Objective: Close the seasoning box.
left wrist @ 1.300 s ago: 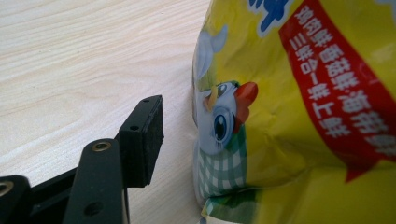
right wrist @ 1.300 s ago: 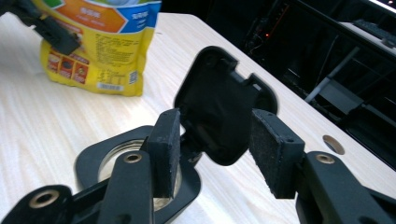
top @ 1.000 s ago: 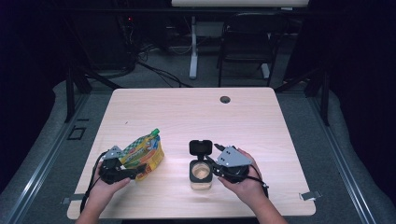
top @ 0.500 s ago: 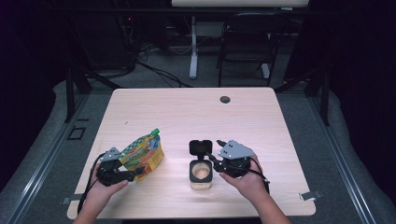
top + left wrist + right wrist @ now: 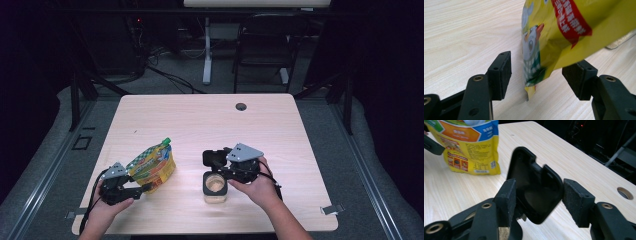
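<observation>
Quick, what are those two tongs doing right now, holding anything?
Left tongs: open, jaws either side of the yellow pouch's bottom corner, not clamped.
Right tongs: open around the black flip lid of the jar, gap on one side.

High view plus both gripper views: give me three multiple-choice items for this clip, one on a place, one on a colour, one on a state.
1. Where is the snack pouch?
A. left of the jar
B. right of the jar
C. at the far edge

2. What colour is the jar's flip lid?
A. white
B. black
C. red

3. How is the lid?
A. shut
B. off, lying on the table
C. flipped open, upright

Answers: 1 A, the high view shows the pouch by the left gripper, whose fingers are apart. 2 B, it is black in the right gripper view. 3 C, it stands up behind the jar's open mouth.
</observation>
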